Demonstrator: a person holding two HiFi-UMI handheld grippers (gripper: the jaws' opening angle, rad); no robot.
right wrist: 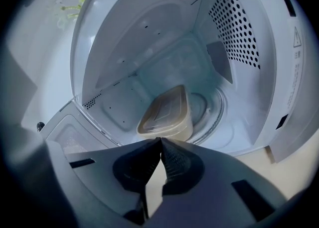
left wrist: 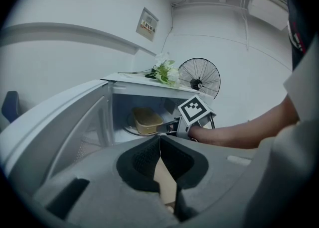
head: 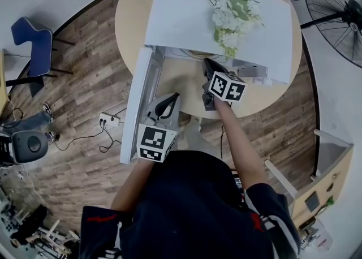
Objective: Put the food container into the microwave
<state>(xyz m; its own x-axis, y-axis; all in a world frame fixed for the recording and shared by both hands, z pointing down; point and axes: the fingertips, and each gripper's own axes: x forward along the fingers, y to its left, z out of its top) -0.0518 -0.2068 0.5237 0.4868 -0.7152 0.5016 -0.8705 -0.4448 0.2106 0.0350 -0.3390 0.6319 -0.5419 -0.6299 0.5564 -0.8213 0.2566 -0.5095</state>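
Food container [right wrist: 167, 115] sits on the turntable [right wrist: 215, 118] inside the open microwave [right wrist: 124, 38], whose warning label [right wrist: 296, 38] is unreadable, left gripper [left wrist: 159, 138] and right gripper [right wrist: 160, 141] both clenched empty.

Right gripper [head: 207, 67] at the microwave [head: 181, 26] opening, tips just inside. Jaws pressed together with nothing between them. My right forearm [head: 240, 139] is stretched out, angled down. Left gripper [head: 171, 100] is nearer me, off the microwave's left front. Its jaws are together too, and empty.
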